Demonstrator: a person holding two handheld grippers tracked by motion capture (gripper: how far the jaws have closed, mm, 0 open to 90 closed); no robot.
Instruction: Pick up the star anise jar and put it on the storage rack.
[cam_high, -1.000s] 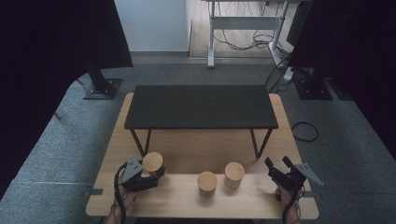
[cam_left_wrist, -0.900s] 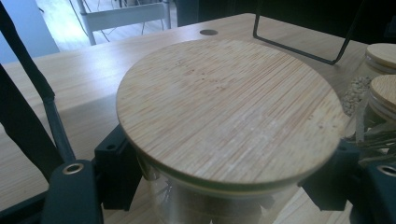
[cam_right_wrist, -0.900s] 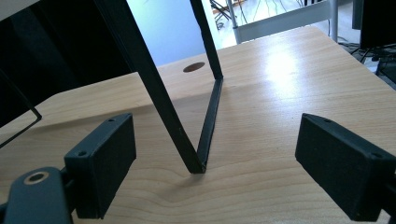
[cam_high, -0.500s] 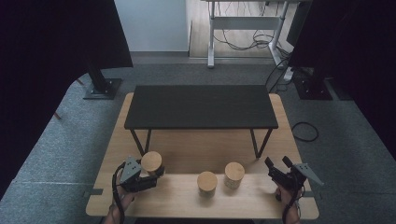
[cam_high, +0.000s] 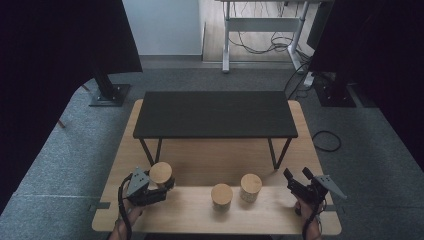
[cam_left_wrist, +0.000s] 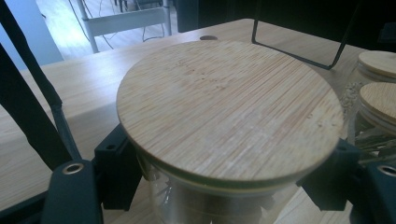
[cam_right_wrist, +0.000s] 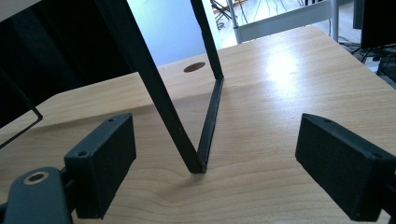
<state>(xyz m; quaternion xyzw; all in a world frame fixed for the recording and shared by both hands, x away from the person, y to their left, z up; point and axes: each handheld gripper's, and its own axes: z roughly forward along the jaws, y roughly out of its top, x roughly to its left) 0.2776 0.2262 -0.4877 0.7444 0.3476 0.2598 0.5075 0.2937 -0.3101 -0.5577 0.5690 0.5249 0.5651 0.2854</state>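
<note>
The left jar, upright beside the shelf leg, is being clamped by the left gripper; the right gripper is being held agape, well apart.

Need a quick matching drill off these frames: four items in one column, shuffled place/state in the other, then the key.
1. left gripper
2. right gripper
3. black shelf
4. middle jar

A. stands over the far part of the wooden table
B. jaws apart, nothing between them
C. clamped on the left jar under its lid
D. stands free beside another jar

Pairs: 1-C, 2-B, 3-A, 4-D
</note>
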